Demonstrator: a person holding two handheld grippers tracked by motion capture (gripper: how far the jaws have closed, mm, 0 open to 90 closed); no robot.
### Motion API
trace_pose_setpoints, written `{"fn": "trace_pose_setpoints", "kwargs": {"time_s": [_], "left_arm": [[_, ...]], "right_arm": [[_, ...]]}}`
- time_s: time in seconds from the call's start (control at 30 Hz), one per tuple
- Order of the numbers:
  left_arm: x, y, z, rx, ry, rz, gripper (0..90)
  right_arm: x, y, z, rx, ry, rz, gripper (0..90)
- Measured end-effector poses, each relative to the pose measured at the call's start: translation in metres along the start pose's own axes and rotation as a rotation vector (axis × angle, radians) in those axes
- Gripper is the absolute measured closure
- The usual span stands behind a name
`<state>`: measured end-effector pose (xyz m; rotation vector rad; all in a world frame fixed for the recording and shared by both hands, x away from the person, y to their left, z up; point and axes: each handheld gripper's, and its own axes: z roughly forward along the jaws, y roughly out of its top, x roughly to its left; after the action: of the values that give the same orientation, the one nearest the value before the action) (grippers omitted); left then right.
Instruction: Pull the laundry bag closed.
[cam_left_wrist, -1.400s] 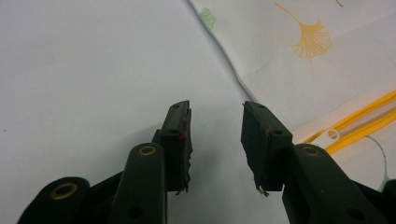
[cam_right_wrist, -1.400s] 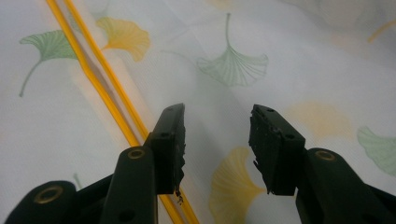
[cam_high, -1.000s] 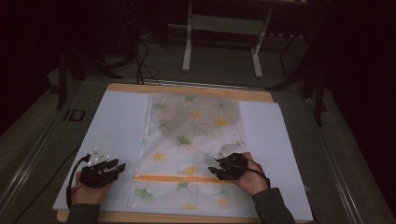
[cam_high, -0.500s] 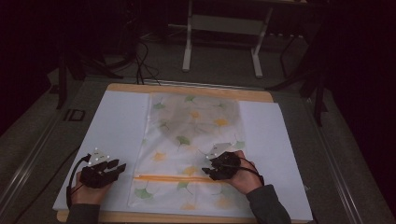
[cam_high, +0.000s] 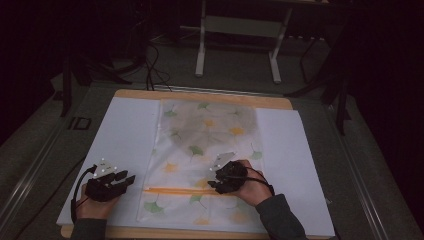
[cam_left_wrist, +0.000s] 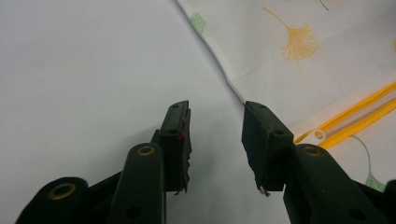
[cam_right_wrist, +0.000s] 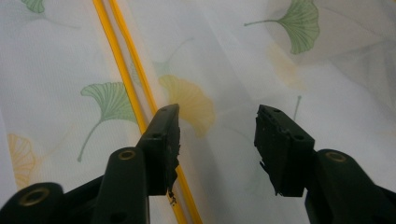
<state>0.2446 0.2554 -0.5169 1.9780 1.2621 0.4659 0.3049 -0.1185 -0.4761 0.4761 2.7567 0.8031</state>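
A sheer white bag (cam_high: 205, 145) printed with green and yellow ginkgo leaves lies flat on the white sheet (cam_high: 125, 135). An orange zipper (cam_high: 175, 191) runs across its near part. My left gripper (cam_high: 125, 178) rests open on the sheet just left of the bag's edge (cam_left_wrist: 224, 74); the zipper's end with a small white ring (cam_left_wrist: 319, 135) lies right of its jaws. My right gripper (cam_high: 214, 186) hovers open over the bag, its jaws (cam_right_wrist: 217, 126) beside the zipper (cam_right_wrist: 128, 70).
The sheet covers a wooden board (cam_high: 200, 95) on a grey table. White frame legs (cam_high: 201, 50) and cables (cam_high: 150, 65) stand on the floor beyond. The surroundings are dark.
My right gripper has slid leftward over the bag toward the zipper's middle. The left gripper has stayed in place.
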Motion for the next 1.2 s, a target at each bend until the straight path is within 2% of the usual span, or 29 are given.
{"fn": "trace_pose_setpoints", "kwargs": {"time_s": [0.27, 0.47, 1.1, 1.2], "left_arm": [[0.000, 0.000, -0.001, -0.001, 0.002, 0.000, 62.2], [0.000, 0.000, 0.000, -0.001, 0.002, 0.001, 62.3], [0.001, 0.000, -0.002, -0.010, 0.004, -0.006, 62.2], [0.001, 0.000, -0.002, -0.013, 0.004, -0.009, 62.2]], "right_arm": [[0.006, 0.008, 0.008, 0.011, 0.015, -0.018, 49.6], [0.010, 0.016, 0.011, 0.006, 0.026, -0.044, 54.5], [0.015, 0.032, 0.024, -0.001, 0.036, -0.078, 54.1], [0.017, 0.037, 0.025, -0.002, 0.044, -0.095, 54.5]]}}
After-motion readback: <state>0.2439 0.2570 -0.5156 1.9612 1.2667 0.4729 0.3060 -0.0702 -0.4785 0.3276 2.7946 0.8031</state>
